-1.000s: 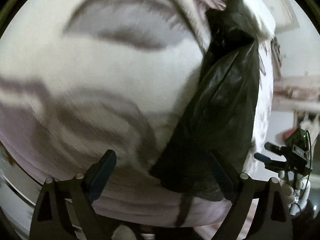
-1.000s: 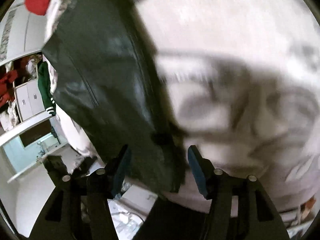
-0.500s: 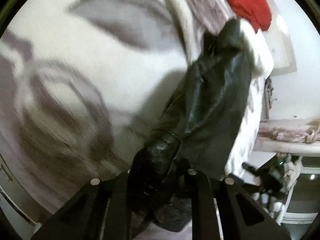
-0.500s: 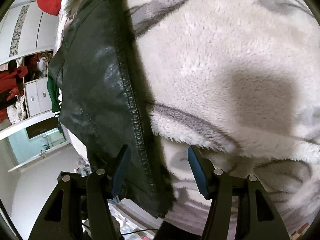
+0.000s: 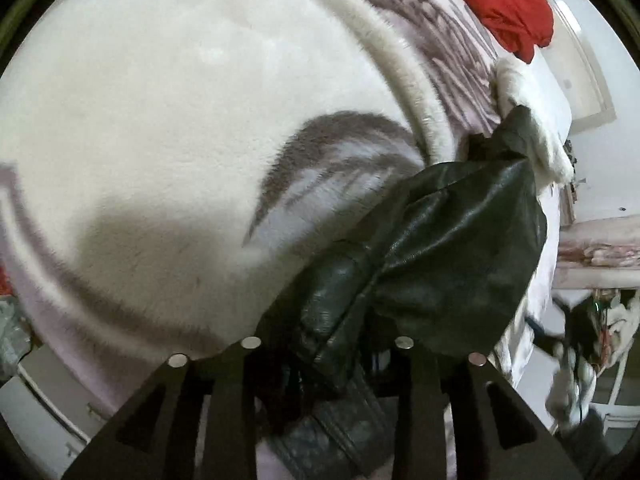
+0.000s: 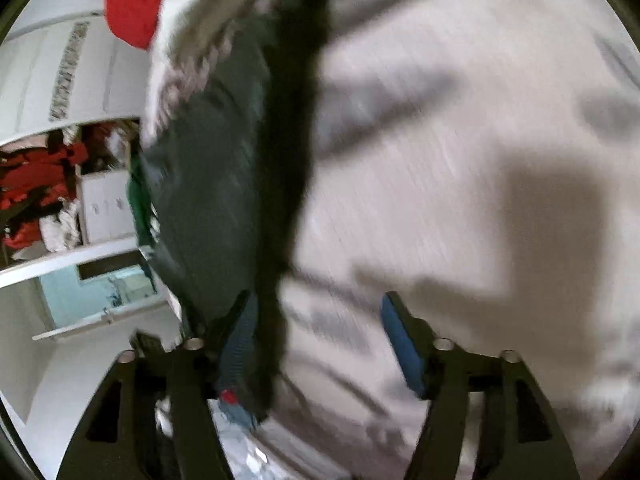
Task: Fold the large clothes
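A black leather garment (image 5: 448, 248) lies on a white fleece blanket with grey leaf patterns (image 5: 180, 120). My left gripper (image 5: 328, 344) is shut on the near corner of the garment, which bunches up between its fingers. In the right wrist view the same garment (image 6: 240, 168) appears as a dark strip down the left of the blanket (image 6: 460, 160), blurred by motion. My right gripper (image 6: 320, 344) is open, with blue pads; its left finger sits at the garment's edge and nothing is between the pads.
A red cloth (image 5: 504, 4) lies at the far end of the bed, also in the right wrist view (image 6: 132, 0). White cupboards with red clothes (image 6: 40, 184) stand to the left. A shelf (image 5: 600, 256) stands to the right of the bed.
My left gripper closed on the garment's corner and has lifted and pulled it. My right gripper stayed open and is moving, blurring its view.
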